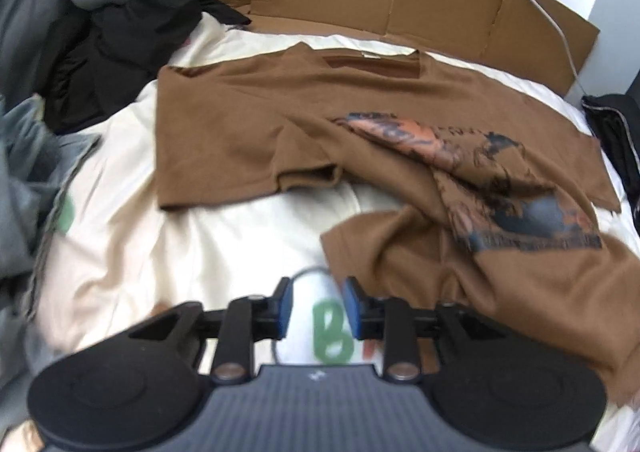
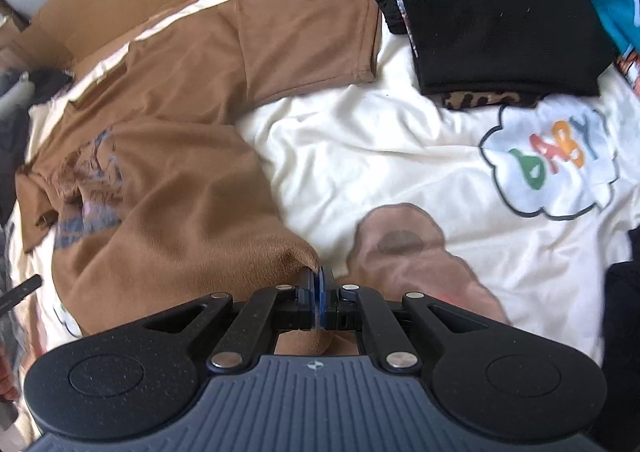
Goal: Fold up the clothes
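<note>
Now right fingers (image 2: pixel 317 280) pinch the brown shirt (image 2: pixel 168 180); left fingers (image 1: pixel 318 298) apart — empty.

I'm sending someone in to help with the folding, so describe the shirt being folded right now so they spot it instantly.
On the cream blanket over the bed, between two piles of dark clothes, lies a brown T-shirt. The right gripper pinches its edge. It is the only brown garment, with a blue and orange print.

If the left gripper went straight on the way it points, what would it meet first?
Most likely the cream blanket: the left gripper has open, empty jaws over its green lettering. The brown shirt lies just to the right, though depth is unclear.
</note>
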